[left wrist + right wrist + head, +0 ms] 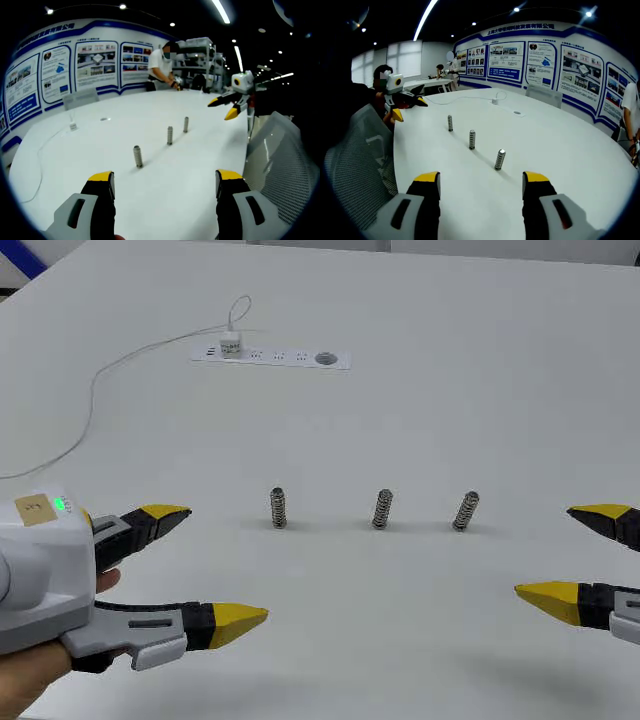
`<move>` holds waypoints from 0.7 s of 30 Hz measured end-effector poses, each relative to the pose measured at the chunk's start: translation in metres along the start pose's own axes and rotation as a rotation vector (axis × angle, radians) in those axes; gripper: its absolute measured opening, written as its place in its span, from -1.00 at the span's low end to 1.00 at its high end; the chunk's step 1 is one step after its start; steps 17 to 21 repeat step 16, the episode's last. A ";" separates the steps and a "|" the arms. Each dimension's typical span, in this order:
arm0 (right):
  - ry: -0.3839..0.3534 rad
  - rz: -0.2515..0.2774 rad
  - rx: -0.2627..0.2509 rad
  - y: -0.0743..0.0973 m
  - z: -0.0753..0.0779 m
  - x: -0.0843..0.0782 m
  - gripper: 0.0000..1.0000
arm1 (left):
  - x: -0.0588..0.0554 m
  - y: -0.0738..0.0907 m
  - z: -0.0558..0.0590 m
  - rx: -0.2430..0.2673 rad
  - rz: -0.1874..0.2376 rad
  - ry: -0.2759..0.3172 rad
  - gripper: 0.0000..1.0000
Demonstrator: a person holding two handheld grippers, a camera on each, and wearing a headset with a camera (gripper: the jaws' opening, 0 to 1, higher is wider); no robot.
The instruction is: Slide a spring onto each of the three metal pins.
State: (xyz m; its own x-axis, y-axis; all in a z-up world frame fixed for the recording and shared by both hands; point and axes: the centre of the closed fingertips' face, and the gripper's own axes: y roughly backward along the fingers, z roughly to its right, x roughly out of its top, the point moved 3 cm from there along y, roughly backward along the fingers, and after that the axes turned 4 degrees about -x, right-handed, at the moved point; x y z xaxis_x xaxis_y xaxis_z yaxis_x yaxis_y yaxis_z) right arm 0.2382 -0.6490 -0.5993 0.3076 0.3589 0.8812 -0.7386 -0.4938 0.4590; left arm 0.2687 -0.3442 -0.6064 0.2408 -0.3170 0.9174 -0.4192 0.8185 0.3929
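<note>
Nearest the headset, at the lower left of the head view, the left tongs (225,562) hover just above the white surface (450,420). They are spread wide and empty, touching nothing. Their own view shows the same broad gap between the yellow tips (165,175).

Far behind them a power strip (272,357) lies flat with a white charger (231,344) plugged in and a cable (120,365) trailing off to the left. It is well clear of the work, probably so the cord cannot snag.

In the middle of the surface three coils stand in an evenly spaced row. The left spring (278,507) is upright, the middle spring (382,508) is nearly so, and the right spring (466,510) leans a little to the right. Each stands on end unaided, which suggests it is already threaded over one of the pins. The pins themselves are hidden inside the coils. The wide spacing likely leaves room for the tongs to reach one coil without knocking the next. On that reading, the task looks finished or nearly finished.

At the right edge the right tongs (544,550) are also released, with the jaws well apart and nothing between them. They are level with the row but well apart from the right spring. Both pairs flank the row at a distance, a pulled-back posture rather than a working one.
</note>
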 end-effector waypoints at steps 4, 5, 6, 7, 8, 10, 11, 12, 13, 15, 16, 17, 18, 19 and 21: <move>-0.006 0.002 -0.002 0.000 0.001 -0.001 0.37 | 0.000 0.000 0.000 0.000 0.000 0.001 0.69; -0.007 0.001 -0.003 0.000 0.001 -0.002 0.37 | 0.000 0.000 0.000 0.000 0.000 0.001 0.69; -0.008 -0.001 -0.005 0.000 0.001 -0.002 0.37 | 0.000 0.000 0.000 0.000 0.000 0.001 0.69; -0.008 -0.007 -0.004 0.000 0.001 -0.004 0.37 | 0.000 0.000 0.000 0.000 0.000 0.002 0.69; -0.009 -0.007 -0.004 0.000 0.001 -0.004 0.37 | 0.000 0.000 0.000 0.000 0.000 0.002 0.69; -0.015 -0.008 -0.006 0.000 0.001 -0.005 0.37 | -0.001 0.000 0.000 0.000 -0.001 0.002 0.69; -0.015 -0.010 -0.007 0.000 0.001 -0.006 0.37 | -0.001 0.000 0.000 0.000 -0.001 0.002 0.69; -0.015 -0.011 -0.007 0.000 0.001 -0.006 0.37 | 0.000 0.000 0.000 -0.001 -0.001 0.002 0.69; -0.017 -0.010 -0.008 0.000 0.001 -0.006 0.37 | 0.000 0.000 0.000 -0.001 -0.001 0.002 0.69; -0.018 -0.010 -0.010 0.000 0.001 -0.006 0.37 | 0.000 0.000 0.000 -0.001 -0.002 0.002 0.69; -0.019 -0.013 -0.010 0.000 0.001 -0.007 0.37 | 0.000 0.000 0.000 -0.001 -0.002 0.002 0.69; -0.019 -0.013 -0.010 0.000 0.001 -0.007 0.37 | 0.000 0.000 0.000 -0.001 -0.002 0.002 0.69; -0.019 -0.013 -0.010 0.000 0.001 -0.007 0.37 | 0.000 0.000 0.000 -0.001 -0.002 0.002 0.69; -0.019 -0.013 -0.010 0.000 0.001 -0.007 0.37 | 0.000 0.000 0.000 -0.001 -0.002 0.002 0.69; -0.019 -0.013 -0.010 0.000 0.001 -0.007 0.37 | 0.000 0.000 0.000 -0.001 -0.002 0.002 0.69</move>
